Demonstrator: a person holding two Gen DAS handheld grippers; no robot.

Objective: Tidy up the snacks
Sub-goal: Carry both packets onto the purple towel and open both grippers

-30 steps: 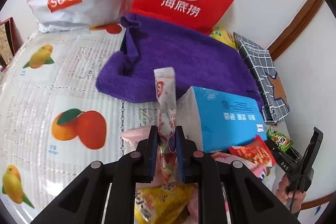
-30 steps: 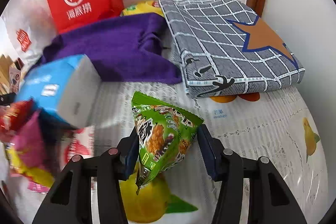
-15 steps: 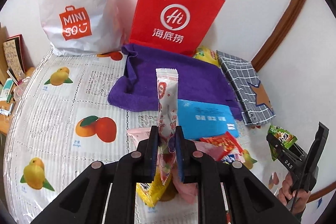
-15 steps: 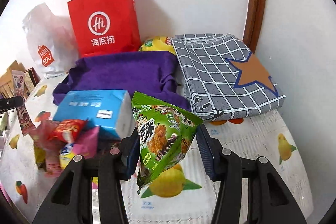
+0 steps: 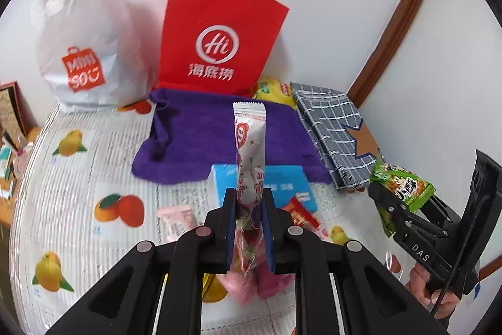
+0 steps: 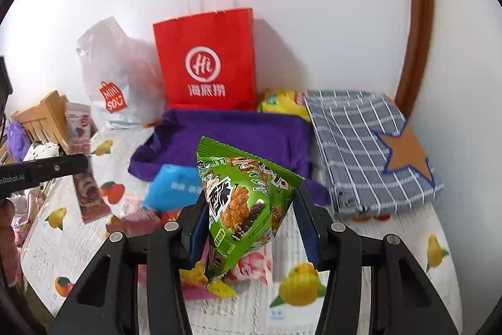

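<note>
A white shopping bag (image 5: 84,46) stands at the far left against the wall, with a red paper bag (image 5: 219,40) just beside it. In front of both, a purple towel (image 5: 200,140) lies spread on the fruit-printed desk (image 5: 62,171). The left tongs (image 5: 248,228) are pressed shut on a long white snack sachet (image 5: 250,140), held upright above the desk. Below it lie a blue tissue pack (image 5: 288,181) and a loose heap of snack packets (image 5: 175,222) in pink, red and yellow; how many there are is hard to tell, since the tongs cover much of the heap. Further right, a folded grey checked cloth (image 6: 370,146) with an orange star rests by the wall, a yellow packet (image 6: 282,102) tucked between it and the red bag. The right tongs (image 6: 252,215), partly open, grip a puffy green snack bag (image 6: 248,203) between their pads, raised clear of the desk.
</note>
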